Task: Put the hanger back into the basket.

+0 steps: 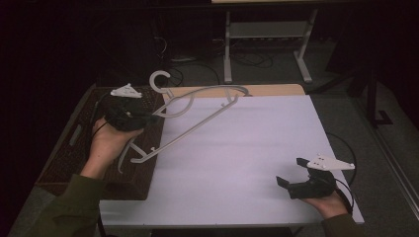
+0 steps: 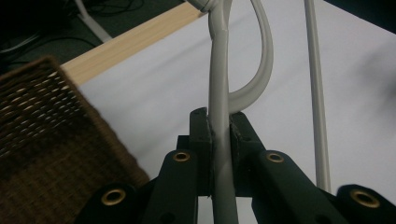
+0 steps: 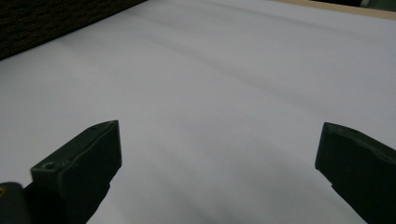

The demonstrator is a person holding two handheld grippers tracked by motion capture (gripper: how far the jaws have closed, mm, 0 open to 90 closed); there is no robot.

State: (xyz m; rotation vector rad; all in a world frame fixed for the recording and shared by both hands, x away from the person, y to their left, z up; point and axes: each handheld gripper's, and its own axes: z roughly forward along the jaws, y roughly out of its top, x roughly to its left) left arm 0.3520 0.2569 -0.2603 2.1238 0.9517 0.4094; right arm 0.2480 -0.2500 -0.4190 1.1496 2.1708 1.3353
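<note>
A: The left gripper point(image 1: 140, 117) — what is it doing?
B: It is pinching the hanger point(image 1: 197, 116) by a bar, lifting it over the basket point(image 1: 64, 148) edge; the hanger is stretching right above the table point(image 1: 237, 163).
A: The right gripper point(image 1: 292, 172)?
B: It is hovering with jaws spread, well apart from the hanger.

Two handheld grippers are seen, both matte black with angular moulded bodies. The left gripper point(image 1: 141, 116) is topped by a pale grey three-cornered plate; the same plate is carried on the right gripper point(image 1: 289, 173), with small dark holes visible in it. Thin black cables are trailed from both. In the left gripper view, brass-coloured screw rings are set in the black arms, and worn grey pads are fitted on the fingers point(image 2: 200, 135). Blunt, wedge-shaped black fingers point(image 3: 91, 156) are shown in the right gripper view. Olive-green sleeves are worn on both forearms.
</note>
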